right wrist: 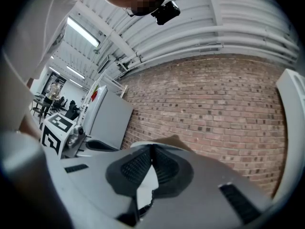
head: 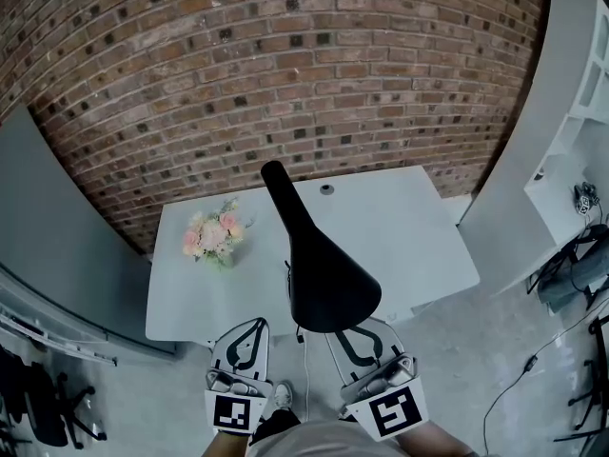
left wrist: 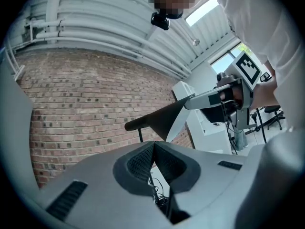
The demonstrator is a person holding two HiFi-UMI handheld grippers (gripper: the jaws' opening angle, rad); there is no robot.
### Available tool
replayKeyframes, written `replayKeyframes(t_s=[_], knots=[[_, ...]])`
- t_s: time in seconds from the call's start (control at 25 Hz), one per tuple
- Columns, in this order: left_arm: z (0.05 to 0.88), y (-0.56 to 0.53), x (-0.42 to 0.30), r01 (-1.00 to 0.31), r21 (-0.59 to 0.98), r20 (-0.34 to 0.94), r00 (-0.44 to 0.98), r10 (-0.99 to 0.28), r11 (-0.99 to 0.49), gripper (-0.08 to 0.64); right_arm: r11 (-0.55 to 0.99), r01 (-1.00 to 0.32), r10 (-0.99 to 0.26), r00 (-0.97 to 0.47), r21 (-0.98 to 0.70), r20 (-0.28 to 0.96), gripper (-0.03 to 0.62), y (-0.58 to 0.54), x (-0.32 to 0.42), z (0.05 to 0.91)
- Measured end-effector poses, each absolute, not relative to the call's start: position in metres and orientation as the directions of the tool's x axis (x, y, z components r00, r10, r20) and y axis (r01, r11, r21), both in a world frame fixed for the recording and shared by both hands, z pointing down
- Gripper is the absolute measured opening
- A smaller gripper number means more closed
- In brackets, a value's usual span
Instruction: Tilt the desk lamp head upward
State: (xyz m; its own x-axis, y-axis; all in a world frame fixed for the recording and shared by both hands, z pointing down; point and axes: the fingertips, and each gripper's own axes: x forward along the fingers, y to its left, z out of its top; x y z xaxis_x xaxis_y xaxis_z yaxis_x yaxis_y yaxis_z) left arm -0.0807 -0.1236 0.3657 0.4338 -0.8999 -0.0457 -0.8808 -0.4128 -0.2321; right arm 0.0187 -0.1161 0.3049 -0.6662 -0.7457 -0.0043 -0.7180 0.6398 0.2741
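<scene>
Brick-backed desk (head: 409,241): left gripper (left wrist: 153,144) and right gripper (right wrist: 152,148), both pressed together and empty, are staged at 6 o'clock of lamp head (head: 324,274), presumably for lifting

We see a matte black lamp head (head: 324,274) at centre frame, over a plain white table (head: 419,246). Across the top, the wall (head: 285,55) is red-brown brick flecked with darker bricks and pale mortar lines. At left, the flowers (head: 213,236) are pink and cream with green leaves. The left gripper (left wrist: 153,144) and right gripper (right wrist: 152,148) are pale grey with black, finely gridded pads (left wrist: 140,163). At the bottom of the head view, their marker cubes (head: 231,411) show black-and-white squares.
</scene>
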Motion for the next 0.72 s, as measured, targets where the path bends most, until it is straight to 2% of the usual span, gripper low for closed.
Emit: replayKeyframes(t_s=[0.72], knots=[[0.376, -0.118, -0.055, -0.904, -0.216, -0.042, 0.387, -0.921, -0.370, 0.006, 0.669, -0.686, -0.723, -0.690, 0.284, 0.037, 0.017, -0.104, 0.059, 0.325]])
